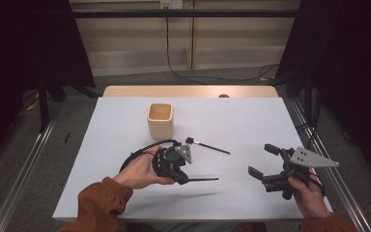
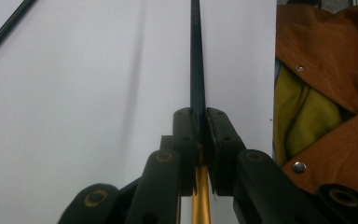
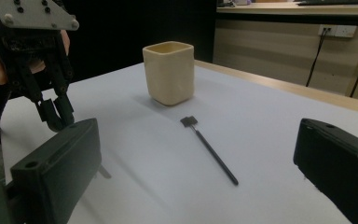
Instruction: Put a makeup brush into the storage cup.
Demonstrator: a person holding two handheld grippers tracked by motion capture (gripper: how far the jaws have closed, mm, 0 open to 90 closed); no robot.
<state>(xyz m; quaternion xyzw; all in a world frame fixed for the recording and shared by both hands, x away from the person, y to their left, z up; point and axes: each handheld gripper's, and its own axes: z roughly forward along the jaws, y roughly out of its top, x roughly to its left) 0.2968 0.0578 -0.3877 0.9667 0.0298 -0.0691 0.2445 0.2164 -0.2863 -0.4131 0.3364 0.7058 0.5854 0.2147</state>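
One thin brush (image 1: 204, 179) pinched between left gripper (image 1: 183, 180) fingers; right gripper (image 1: 263, 162) fingers spread, empty

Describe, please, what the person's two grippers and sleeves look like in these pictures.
Both are black two-jaw tools. The left gripper and the right gripper each carry a grey three-cornered plate dotted with small holes. A black cable loops from the left one. Brass-coloured pivot pins show in the left gripper view. The sleeves are rust-orange.

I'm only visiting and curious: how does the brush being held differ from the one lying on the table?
The held brush is clamped in the left tool above the table; the loose brush lies flat, untouched. The held brush shows a gold section; the loose brush shows a flat dark head. Both have slim black handles.
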